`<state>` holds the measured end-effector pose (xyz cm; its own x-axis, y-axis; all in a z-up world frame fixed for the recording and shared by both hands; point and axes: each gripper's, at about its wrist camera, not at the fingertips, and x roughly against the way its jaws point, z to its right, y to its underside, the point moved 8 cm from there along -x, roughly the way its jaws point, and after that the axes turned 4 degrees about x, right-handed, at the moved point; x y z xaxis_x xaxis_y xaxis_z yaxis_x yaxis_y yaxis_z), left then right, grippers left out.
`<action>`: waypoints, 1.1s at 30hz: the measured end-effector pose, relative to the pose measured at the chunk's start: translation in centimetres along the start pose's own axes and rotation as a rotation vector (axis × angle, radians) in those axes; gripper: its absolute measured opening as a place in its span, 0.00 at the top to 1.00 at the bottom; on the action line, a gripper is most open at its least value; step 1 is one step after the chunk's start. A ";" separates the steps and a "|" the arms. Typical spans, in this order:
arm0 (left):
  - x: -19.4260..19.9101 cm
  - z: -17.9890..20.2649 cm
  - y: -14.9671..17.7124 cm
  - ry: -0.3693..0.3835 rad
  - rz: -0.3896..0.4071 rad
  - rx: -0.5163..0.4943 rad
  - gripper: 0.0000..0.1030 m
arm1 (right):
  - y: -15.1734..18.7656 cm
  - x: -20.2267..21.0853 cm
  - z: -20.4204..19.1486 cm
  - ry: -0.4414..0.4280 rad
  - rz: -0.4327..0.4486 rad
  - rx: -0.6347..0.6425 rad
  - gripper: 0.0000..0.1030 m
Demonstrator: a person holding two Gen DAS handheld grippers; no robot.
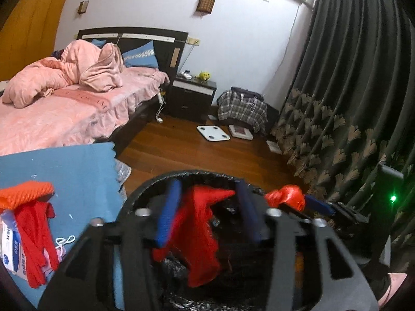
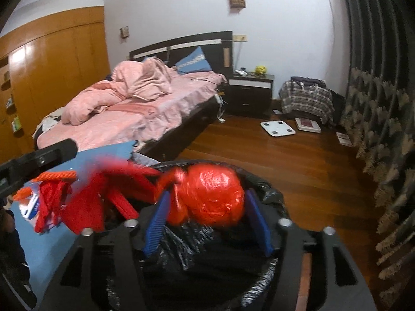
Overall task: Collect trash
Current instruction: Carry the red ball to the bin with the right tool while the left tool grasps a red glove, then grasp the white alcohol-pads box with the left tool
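A bin lined with a black bag (image 1: 186, 176) stands below both grippers; it also shows in the right wrist view (image 2: 269, 194). My left gripper (image 1: 207, 191) is open over the bin, and a red fabric piece (image 1: 199, 238) hangs between its blue fingers, blurred. My right gripper (image 2: 207, 199) holds a red knotted plastic bag (image 2: 215, 194) between its blue fingers above the bin; the same bag shows in the left wrist view (image 1: 285, 197). Red gloves (image 1: 33, 235) and an orange cloth (image 1: 26, 191) lie on the blue table.
A blue table (image 1: 77, 171) is left of the bin, with a mask box (image 1: 10, 248) on it. A pink bed (image 2: 135, 114), nightstand (image 2: 249, 93), plaid bag (image 2: 306, 98), floor scale (image 2: 277, 128) and dark curtain (image 1: 350, 90) surround the wooden floor.
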<state>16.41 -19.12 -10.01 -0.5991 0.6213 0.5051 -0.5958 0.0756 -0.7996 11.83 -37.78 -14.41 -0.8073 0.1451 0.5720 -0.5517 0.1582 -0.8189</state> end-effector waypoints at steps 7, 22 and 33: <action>2.8 -4.2 0.5 -0.132 0.030 -0.008 0.24 | 0.0 0.1 -1.1 -0.015 0.019 -0.002 0.05; 13.8 -19.2 3.7 -0.539 0.098 0.066 0.16 | 0.2 -0.4 -16.1 -0.257 0.034 0.095 0.05; 14.7 -25.8 7.0 -0.616 0.036 0.152 0.25 | 1.9 -1.8 -23.9 -0.333 0.017 0.191 0.06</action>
<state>17.23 10.68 -16.61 -0.7910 0.0551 0.6094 -0.6118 -0.0762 -0.7873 17.23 -14.37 -15.90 -0.8233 -0.1845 0.5368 -0.5410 -0.0311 -0.8404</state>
